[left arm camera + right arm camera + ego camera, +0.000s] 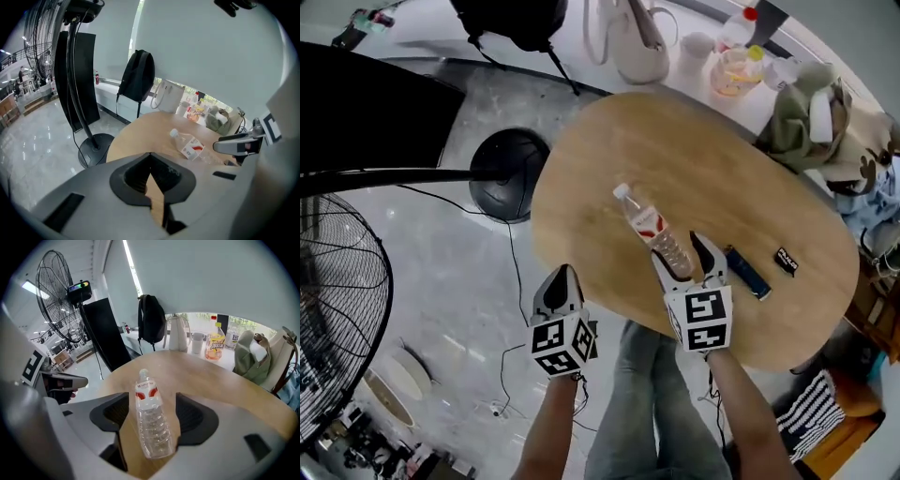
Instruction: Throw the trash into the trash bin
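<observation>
Right gripper view: a clear, ribbed plastic bottle (151,427) with a red label lies on the oval wooden table (220,380) between the right gripper's (152,404) wide-spread jaws, untouched. The left gripper's (566,274) tips meet, empty.

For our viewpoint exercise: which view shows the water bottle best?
The right gripper view: the water bottle lies large, centred between the jaws of the open right gripper. Head view: smaller, from above. Left gripper view: distant, small.

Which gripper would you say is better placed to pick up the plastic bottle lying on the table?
The right: the bottle lies ungripped between the open jaws of the right gripper. The left gripper hangs shut at the table edge, apart from it.
</observation>
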A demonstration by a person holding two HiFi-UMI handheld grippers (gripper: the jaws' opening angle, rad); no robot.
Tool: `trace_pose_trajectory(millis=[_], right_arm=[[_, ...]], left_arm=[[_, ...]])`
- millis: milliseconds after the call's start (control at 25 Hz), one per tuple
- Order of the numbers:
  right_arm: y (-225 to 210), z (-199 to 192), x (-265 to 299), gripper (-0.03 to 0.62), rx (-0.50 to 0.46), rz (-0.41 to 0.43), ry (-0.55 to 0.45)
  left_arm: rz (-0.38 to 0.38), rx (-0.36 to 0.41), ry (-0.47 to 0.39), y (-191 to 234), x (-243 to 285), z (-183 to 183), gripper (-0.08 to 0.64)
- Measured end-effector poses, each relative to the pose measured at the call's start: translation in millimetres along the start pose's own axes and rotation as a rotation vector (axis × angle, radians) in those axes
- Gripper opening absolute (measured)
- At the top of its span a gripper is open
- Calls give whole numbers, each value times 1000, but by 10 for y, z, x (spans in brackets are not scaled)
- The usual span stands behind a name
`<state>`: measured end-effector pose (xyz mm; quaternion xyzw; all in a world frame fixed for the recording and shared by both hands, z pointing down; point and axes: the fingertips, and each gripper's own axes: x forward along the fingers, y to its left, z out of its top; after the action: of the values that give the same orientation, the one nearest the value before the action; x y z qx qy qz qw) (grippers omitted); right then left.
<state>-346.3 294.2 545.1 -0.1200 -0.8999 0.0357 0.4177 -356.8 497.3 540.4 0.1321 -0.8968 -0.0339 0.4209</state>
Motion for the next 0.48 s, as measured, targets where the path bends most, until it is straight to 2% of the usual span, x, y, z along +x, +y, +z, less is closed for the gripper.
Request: trace_pose_trajectory(millis=[200, 480], right_arm=[[117, -164, 138, 325, -67, 28, 55], [83, -385, 305, 334, -158, 0, 126]], left_arm=[[9, -19, 17, 56, 130, -132, 13], [9, -18, 24, 95, 230, -168, 14]])
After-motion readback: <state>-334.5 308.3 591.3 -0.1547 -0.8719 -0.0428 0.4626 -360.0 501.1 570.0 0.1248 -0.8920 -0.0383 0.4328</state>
